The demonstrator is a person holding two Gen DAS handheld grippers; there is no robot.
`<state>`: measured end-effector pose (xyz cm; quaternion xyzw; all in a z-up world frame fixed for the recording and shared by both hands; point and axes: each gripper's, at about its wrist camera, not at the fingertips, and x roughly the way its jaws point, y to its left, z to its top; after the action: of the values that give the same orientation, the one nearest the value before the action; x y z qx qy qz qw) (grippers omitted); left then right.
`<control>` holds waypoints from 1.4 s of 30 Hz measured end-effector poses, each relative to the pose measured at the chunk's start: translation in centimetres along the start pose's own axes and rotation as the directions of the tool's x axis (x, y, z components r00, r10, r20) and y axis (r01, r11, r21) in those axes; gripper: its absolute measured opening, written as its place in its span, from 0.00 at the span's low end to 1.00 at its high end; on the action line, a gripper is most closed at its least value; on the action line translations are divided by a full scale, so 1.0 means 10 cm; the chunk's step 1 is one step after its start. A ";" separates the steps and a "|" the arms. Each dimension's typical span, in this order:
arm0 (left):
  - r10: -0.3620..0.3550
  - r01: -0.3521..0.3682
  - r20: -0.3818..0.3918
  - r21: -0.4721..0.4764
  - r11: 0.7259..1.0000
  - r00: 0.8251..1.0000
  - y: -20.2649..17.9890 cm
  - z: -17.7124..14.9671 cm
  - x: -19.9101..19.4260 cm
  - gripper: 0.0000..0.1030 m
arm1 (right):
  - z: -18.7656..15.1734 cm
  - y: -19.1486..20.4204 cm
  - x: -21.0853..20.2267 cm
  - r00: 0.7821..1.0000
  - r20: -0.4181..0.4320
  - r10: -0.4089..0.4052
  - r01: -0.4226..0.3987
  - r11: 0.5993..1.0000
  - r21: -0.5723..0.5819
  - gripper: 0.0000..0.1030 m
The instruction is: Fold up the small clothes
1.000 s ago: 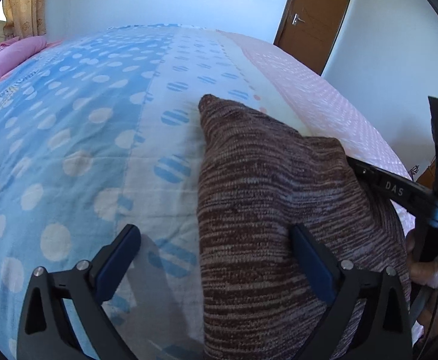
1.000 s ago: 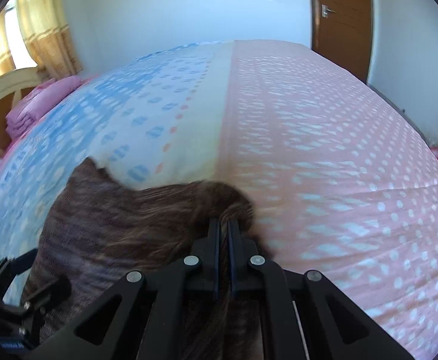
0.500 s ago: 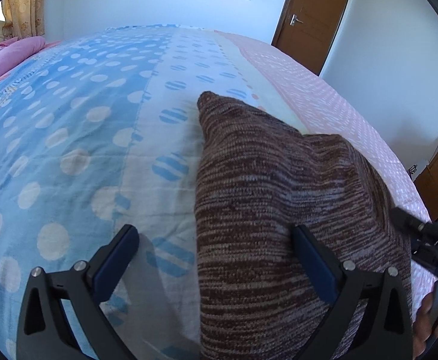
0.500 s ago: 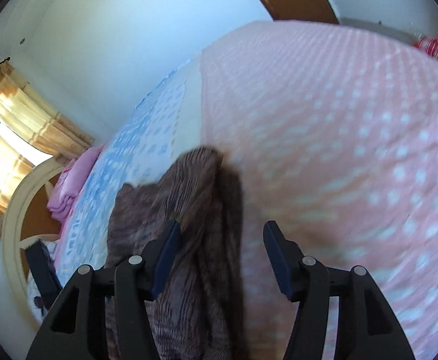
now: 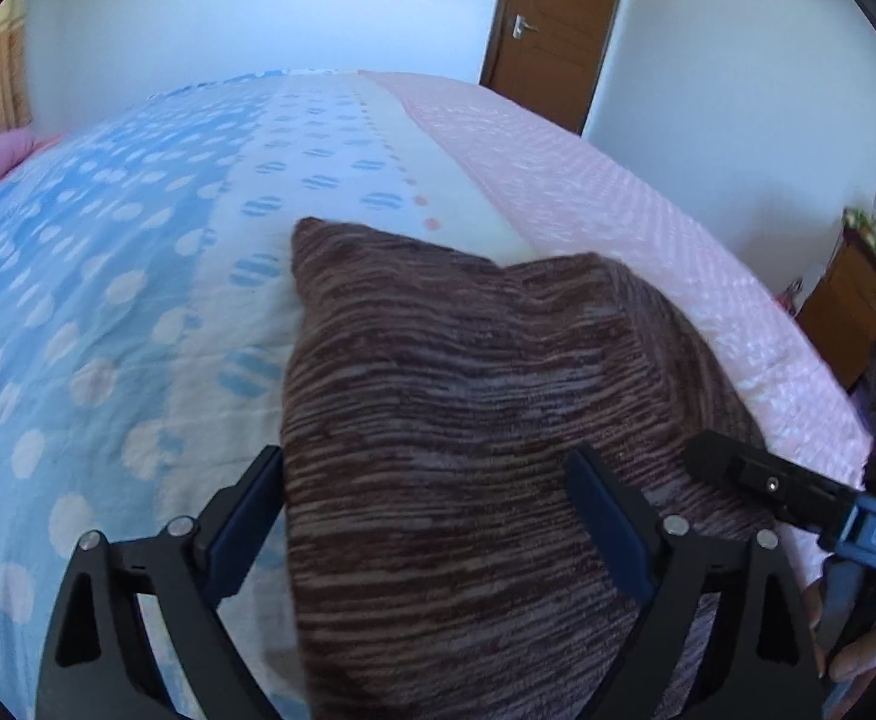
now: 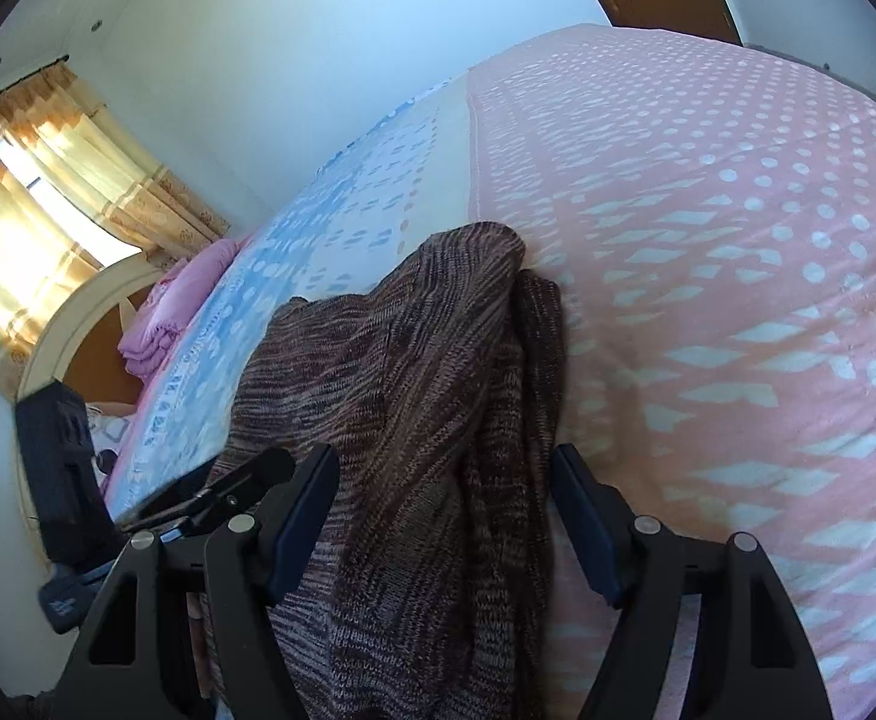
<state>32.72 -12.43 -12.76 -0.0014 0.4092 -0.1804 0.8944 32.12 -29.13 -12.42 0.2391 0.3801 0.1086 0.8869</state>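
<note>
We see the brown striped knit garment [image 5: 498,420] lying folded on the bed [image 5: 138,300], across the seam between the blue dotted and pink halves of the bedspread. Our left gripper [image 5: 432,516] straddles its near edge, fingers wide and closing slightly without pressing. Our right gripper [image 6: 444,510] is opening over the bunched right edge, gripping nothing.

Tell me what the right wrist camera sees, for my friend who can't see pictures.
A brown striped knit garment lies bunched on a bed with a pink and blue dotted cover. The right gripper hovers over it, jaws opening, pads off the cloth. A sunlit curtain hangs at left.
</note>
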 end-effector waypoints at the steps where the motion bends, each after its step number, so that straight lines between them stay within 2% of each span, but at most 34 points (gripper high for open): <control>1: 0.021 -0.021 -0.018 0.013 1.000 1.000 -0.02 -0.01 0.06 0.94 | -0.01 0.04 0.02 1.000 0.000 -0.018 0.018 0.999 -0.028 0.71; 4: -0.050 0.048 -0.042 -0.046 0.998 0.998 0.10 0.00 0.13 0.94 | -0.03 0.14 0.07 0.998 -0.006 -0.070 0.069 0.993 -0.092 0.71; 6: -0.066 0.064 -0.036 -0.054 0.997 0.997 0.12 0.00 0.13 0.93 | -0.03 0.16 0.09 0.996 -0.008 -0.083 0.082 0.991 -0.104 0.70; 8: -0.058 0.056 -0.031 -0.043 0.997 0.998 0.10 -0.01 0.12 0.91 | -0.03 0.16 0.10 0.995 -0.010 -0.097 0.096 0.990 -0.107 0.57; 11: -0.056 0.055 -0.019 -0.034 0.998 0.998 0.07 -0.01 0.10 0.85 | -0.04 0.18 0.13 0.996 -0.023 -0.082 0.079 0.989 -0.124 0.44; 15: -0.063 0.062 -0.015 -0.037 0.997 0.998 0.06 -0.03 0.09 0.82 | -0.04 0.17 0.11 0.997 -0.025 -0.076 0.073 0.990 -0.122 0.44; 19: -0.058 0.058 -0.017 -0.036 0.998 0.998 0.07 -0.03 0.10 0.83 | -0.03 0.14 0.14 0.998 -0.033 -0.055 0.052 0.994 -0.100 0.48; 24: -0.054 0.053 -0.026 -0.029 0.998 0.998 0.06 -0.01 0.12 0.85 | -0.05 0.17 0.15 0.997 -0.031 -0.073 0.069 0.991 -0.115 0.48; 26: -0.064 0.064 -0.015 -0.031 0.997 0.998 0.07 -0.01 0.12 0.79 | -0.06 0.21 0.14 0.995 -0.027 -0.093 0.088 0.987 -0.137 0.43; 28: -0.076 0.076 -0.003 -0.029 0.997 0.997 0.07 -0.01 0.10 0.67 | -0.07 0.25 0.14 0.995 -0.021 -0.102 0.098 0.984 -0.151 0.38; 29: -0.078 0.078 0.003 -0.022 0.997 0.997 0.07 -0.01 0.09 0.64 | -0.09 0.28 0.13 0.993 -0.014 -0.115 0.111 0.981 -0.160 0.35; 32: -0.068 0.068 0.016 -0.002 0.998 0.998 0.02 -0.02 0.05 0.52 | -0.13 0.42 0.11 0.983 0.005 -0.184 0.182 0.967 -0.180 0.30; 34: -0.063 0.063 0.030 0.002 0.998 0.998 0.03 -0.03 0.01 0.40 | -0.16 0.56 0.05 0.973 0.033 -0.227 0.229 0.954 -0.192 0.28; 37: -0.075 0.076 0.046 -0.002 0.997 0.996 0.05 -0.05 -0.13 0.34 | -0.23 0.79 -0.13 0.963 0.090 -0.253 0.266 0.943 -0.201 0.27; 42: -0.077 0.076 0.047 0.031 0.997 0.996 -0.01 -0.13 -0.40 0.33 | -0.41 1.13 -0.45 0.943 0.164 -0.289 0.321 0.918 -0.231 0.27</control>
<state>29.29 -11.06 -10.69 -0.0084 0.3846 -0.2203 0.8964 25.94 -19.71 -6.37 0.0674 0.3388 0.0013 0.9385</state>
